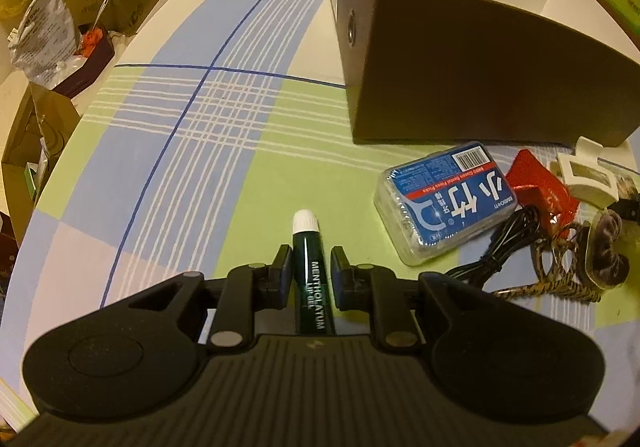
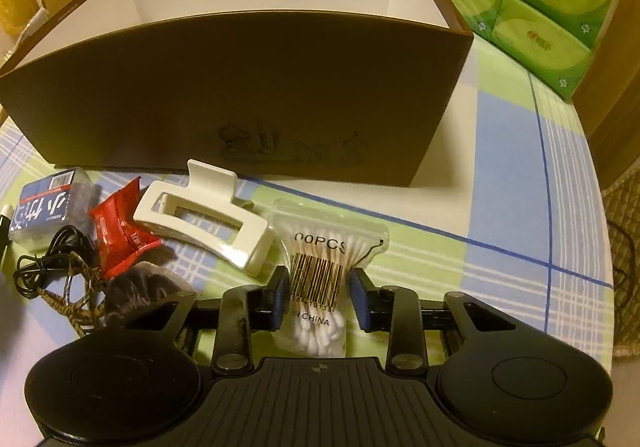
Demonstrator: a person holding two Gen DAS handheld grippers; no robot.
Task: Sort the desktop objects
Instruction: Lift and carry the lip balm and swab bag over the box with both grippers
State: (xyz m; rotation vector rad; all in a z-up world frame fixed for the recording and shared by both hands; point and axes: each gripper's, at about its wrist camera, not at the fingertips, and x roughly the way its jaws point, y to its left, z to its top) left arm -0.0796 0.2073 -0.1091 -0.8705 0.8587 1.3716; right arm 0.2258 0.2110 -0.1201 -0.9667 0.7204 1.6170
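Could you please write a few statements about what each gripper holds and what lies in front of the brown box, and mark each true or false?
1. The left gripper is shut on the green lip balm tube. True.
2. The right gripper has its jaws around the white hair clip. False: they pinch the bag of cotton swabs; the clip lies beside it on the tablecloth.
3. The brown box is closed with a lid. False: its top is open and the white inside shows.
4. The blue floss pick case lies on the table in front of the box. True.
5. Green tissue packs are stacked to the right of the box. True.
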